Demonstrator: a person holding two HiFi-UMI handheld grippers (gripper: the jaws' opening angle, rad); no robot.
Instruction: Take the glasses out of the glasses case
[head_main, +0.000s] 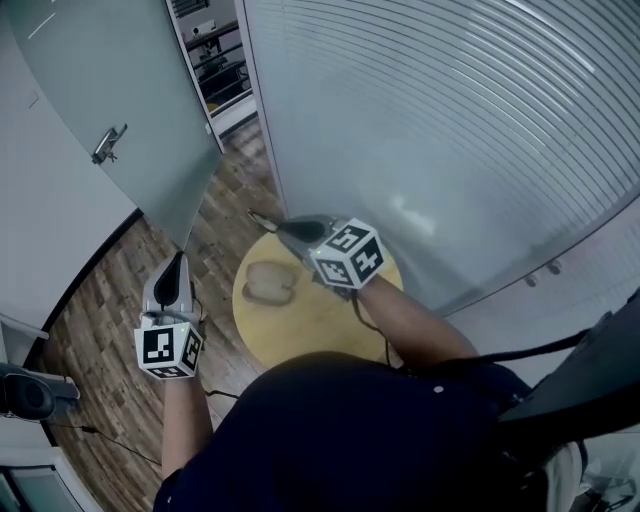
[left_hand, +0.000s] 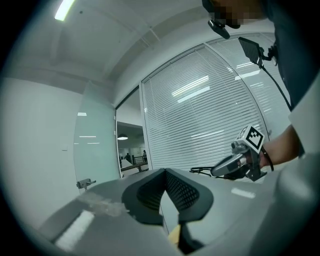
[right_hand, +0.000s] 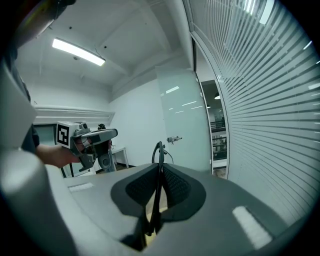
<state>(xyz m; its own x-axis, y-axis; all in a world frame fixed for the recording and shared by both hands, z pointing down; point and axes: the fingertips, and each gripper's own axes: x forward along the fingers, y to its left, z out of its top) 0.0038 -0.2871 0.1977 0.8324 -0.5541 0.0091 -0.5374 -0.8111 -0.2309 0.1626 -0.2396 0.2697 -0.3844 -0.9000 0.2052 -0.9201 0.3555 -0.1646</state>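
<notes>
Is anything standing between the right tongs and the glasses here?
Nothing visible. The right tongs are shut on a thin dark part of the glasses, held clear of the case on the round table.

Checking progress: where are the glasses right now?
The glasses are pinched in the right claw, above the round table, just beyond the case in the head view.

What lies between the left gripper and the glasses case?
Nothing; the head view shows only floor and bare tabletop between left gripper and glasses case.
</notes>
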